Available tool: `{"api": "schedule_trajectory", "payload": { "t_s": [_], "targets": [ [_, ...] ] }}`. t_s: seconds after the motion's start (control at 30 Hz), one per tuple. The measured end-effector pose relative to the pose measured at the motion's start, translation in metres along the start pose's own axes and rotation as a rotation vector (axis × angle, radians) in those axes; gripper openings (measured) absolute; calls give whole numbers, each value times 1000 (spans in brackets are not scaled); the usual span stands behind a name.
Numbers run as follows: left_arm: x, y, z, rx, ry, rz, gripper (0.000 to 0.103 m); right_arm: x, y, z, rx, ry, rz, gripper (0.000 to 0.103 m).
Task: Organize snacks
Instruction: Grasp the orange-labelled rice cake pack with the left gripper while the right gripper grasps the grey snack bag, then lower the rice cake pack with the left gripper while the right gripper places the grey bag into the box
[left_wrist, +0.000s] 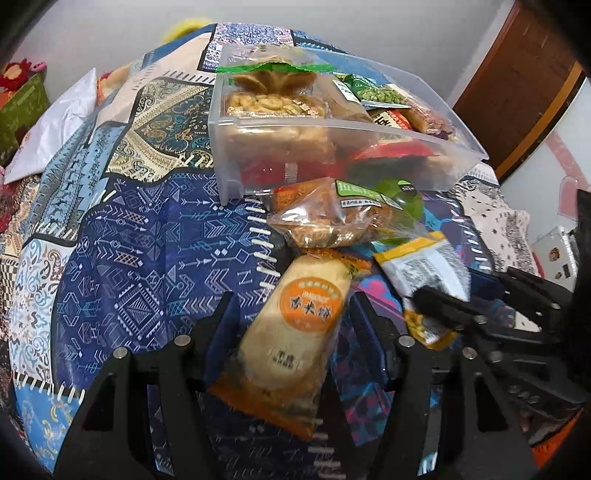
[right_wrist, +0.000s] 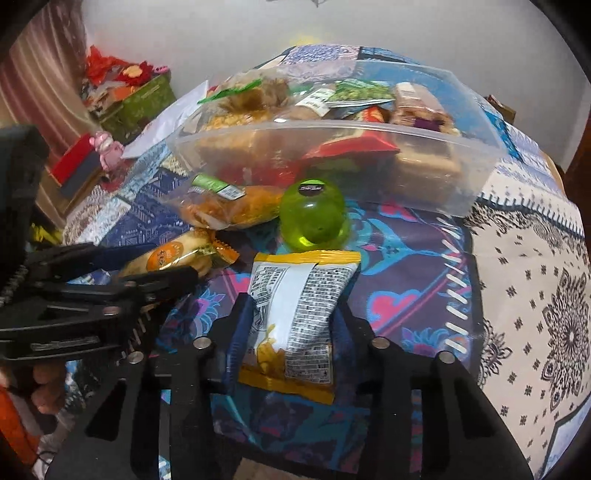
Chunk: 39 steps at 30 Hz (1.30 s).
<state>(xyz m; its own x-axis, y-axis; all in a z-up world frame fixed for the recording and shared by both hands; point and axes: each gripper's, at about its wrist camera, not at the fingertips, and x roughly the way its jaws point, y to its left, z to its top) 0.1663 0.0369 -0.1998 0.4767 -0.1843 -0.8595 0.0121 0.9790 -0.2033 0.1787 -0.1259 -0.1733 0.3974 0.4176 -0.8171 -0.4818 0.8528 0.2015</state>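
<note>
My left gripper (left_wrist: 291, 306) has its fingers on both sides of an orange-labelled pastry packet (left_wrist: 291, 332); it also shows in the right wrist view (right_wrist: 173, 254). My right gripper (right_wrist: 293, 306) is closed on a yellow-edged white snack bag (right_wrist: 295, 321), also seen in the left wrist view (left_wrist: 424, 266). A clear plastic bin (left_wrist: 332, 155) (right_wrist: 369, 162) holds several snack packets. In front of it lie a clear bag of fried snacks (left_wrist: 325, 218) (right_wrist: 229, 206) and a green round container (left_wrist: 402, 203) (right_wrist: 314, 218).
A patterned patchwork cloth (left_wrist: 147, 240) (right_wrist: 517, 258) covers the table. A white bag (left_wrist: 62, 122) lies at the far left. Green boxes with red decorations (right_wrist: 136, 99) and a pink figurine (right_wrist: 107, 147) stand beyond the table's left edge. A wooden door (left_wrist: 517, 92) is at the right.
</note>
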Motion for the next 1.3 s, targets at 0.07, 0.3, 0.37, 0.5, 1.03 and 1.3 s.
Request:
{"api": "schedule_trajectory", "payload": {
  "t_s": [0.07,0.3,0.37,0.5,1.03,1.3],
  "targets": [
    [-1,-4,-2,11,-19,6,50,-4,-4,-1,13,-6,3,32],
    [-15,-11,-14,12,-51,5,34,-13,-13,-5,41,-31,-21,30],
    [-25,-12,-18,12,-71,11,34,-18,-14,-6,47,-41,-23,30],
    [-51,-14,-22,10,-131,29,34,-32,-13,-5,47,-73,-31,30],
    [-111,-17,14,-6,-307,43,34,-80,-17,34,61,-238,-54,30],
    [-112,-23,53,-7,-352,27,34,-85,-26,68,47,-298,-73,30]
  ]
}}
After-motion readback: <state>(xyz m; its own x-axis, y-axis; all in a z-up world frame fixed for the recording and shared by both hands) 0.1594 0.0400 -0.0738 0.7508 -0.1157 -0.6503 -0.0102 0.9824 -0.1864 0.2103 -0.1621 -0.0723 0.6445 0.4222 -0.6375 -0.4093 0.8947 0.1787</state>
